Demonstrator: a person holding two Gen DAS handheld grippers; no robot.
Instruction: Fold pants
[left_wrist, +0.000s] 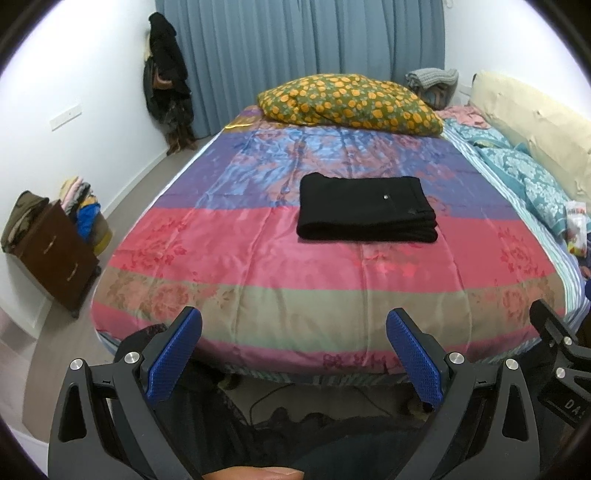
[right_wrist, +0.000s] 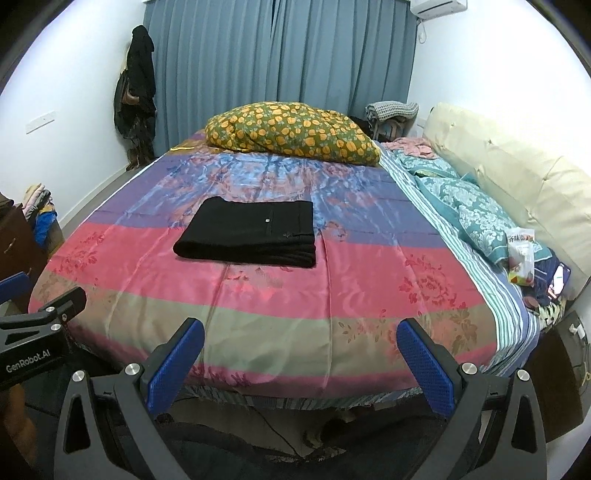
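The black pants (left_wrist: 365, 208) lie folded into a flat rectangle on the striped pink, purple and green satin quilt (left_wrist: 258, 266) covering the bed, at about 12 o'clock from both grippers and well apart from them. The left gripper (left_wrist: 293, 354) hangs off the bed's near edge, its blue-padded fingers (left_wrist: 173, 354) spread wide and empty. The right gripper (right_wrist: 301, 360) is likewise spread wide, holding nothing. A green pillow with orange flowers (right_wrist: 291, 131) rests beyond the pants.
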